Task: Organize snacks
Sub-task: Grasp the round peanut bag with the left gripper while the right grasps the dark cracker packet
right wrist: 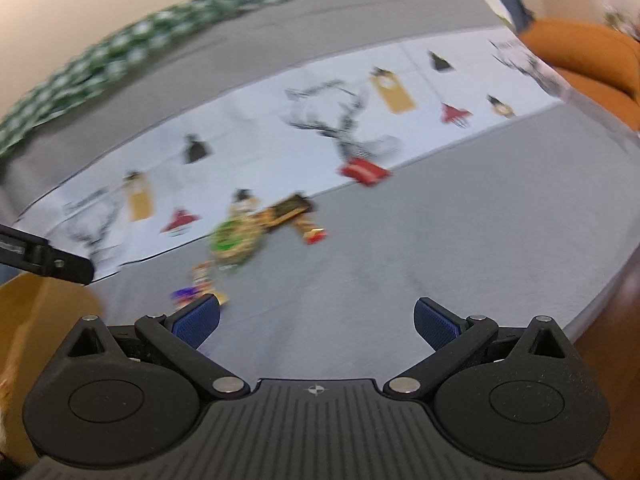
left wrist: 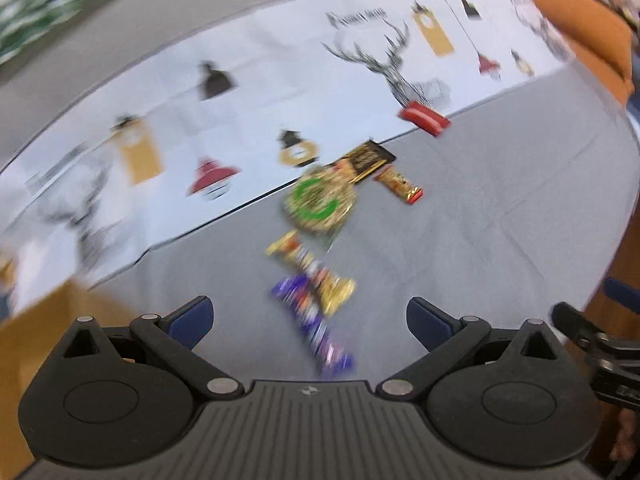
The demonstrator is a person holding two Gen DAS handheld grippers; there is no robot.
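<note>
Purple wrapper [left wrist: 316, 324] between spread left gripper [left wrist: 310, 322] fingers, grey cloth [left wrist: 500, 208] bare rightward

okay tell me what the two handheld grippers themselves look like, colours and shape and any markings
Both look alike: the left gripper and right gripper have matte black bodies with a ribbed centre plate bearing a small round crosshair mark, rounded disc housings either side, silver pivot pins, black linkage arms, and dark blue textured finger pads. No cables or sleeves show.
</note>
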